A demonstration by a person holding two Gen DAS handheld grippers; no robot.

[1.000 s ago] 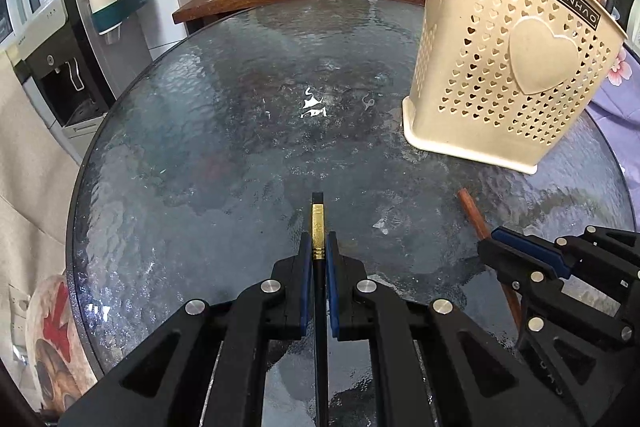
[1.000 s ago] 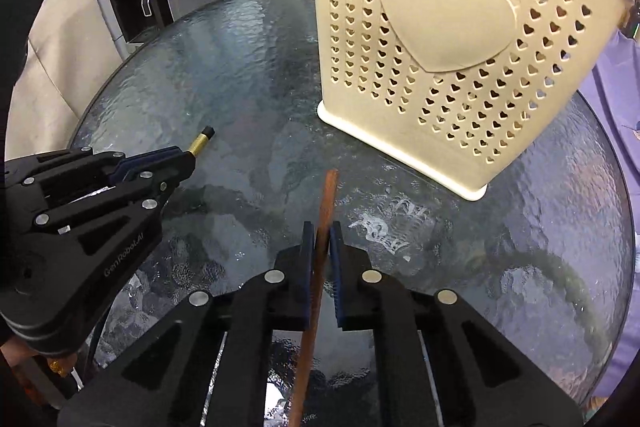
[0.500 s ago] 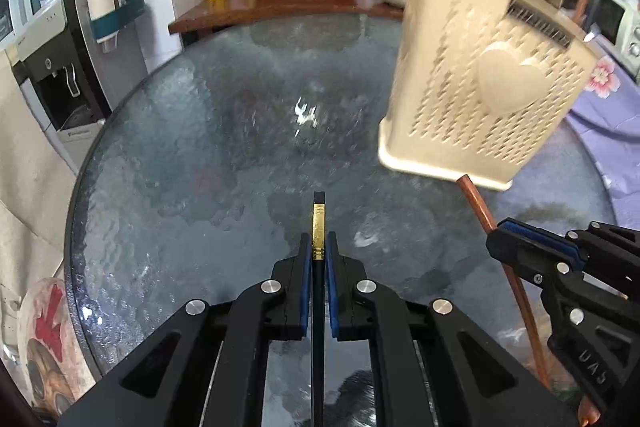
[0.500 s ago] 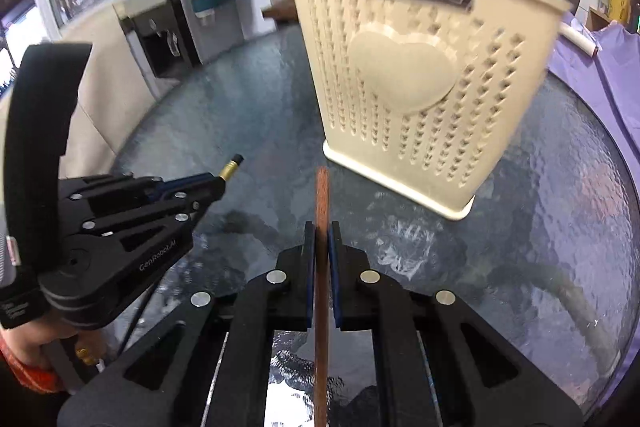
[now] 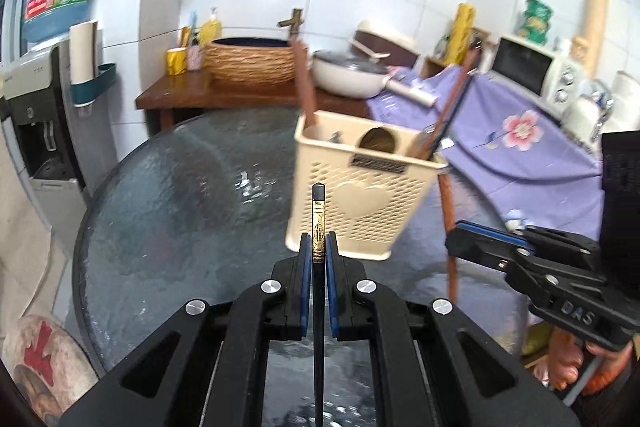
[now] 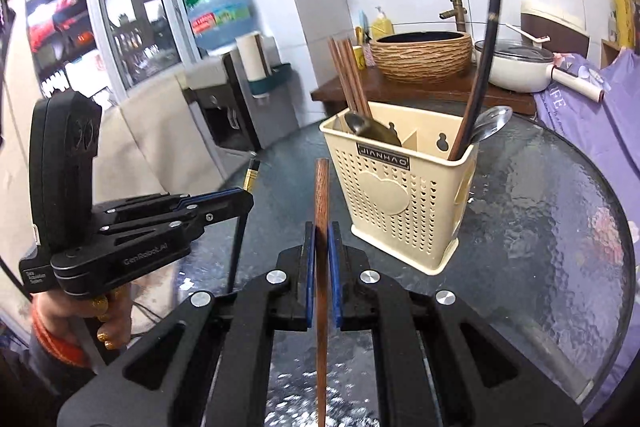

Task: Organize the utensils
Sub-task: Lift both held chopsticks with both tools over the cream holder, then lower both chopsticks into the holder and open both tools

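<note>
Step in hand: each tool carries one chopstick toward the cream utensil holder [image 6: 404, 183]; judged to be the delivery stage, with insertion not yet made.
Left tool [image 5: 319, 251]: pads pressed together on the black chopstick [image 5: 318, 215], gripped just below its gold band; the tip projects forward of the pads.
Right tool [image 6: 321, 247]: pads pinching the brown wooden chopstick [image 6: 321, 195], which stands nearly upright between them.
Holder, contents: upright on the glass bench [image 6: 540, 227]; brown chopsticks [image 6: 348, 75] in its left compartment, a dark chopstick and a metal spoon [image 6: 490, 125] in the right one.
Black chopstick relative to holder: in front of the holder's heart-marked face and apart from it, below the rim in the left wrist view.
Brown chopstick relative to holder: just left of the holder, near, not touching.
Advice: raise each tip clear above the holder's rim before lowering; sort by kind, brown with brown, black with the dark one; release only once the stick is well inside a compartment.
Risk: a stick striking the rim could tip the light holder.
</note>
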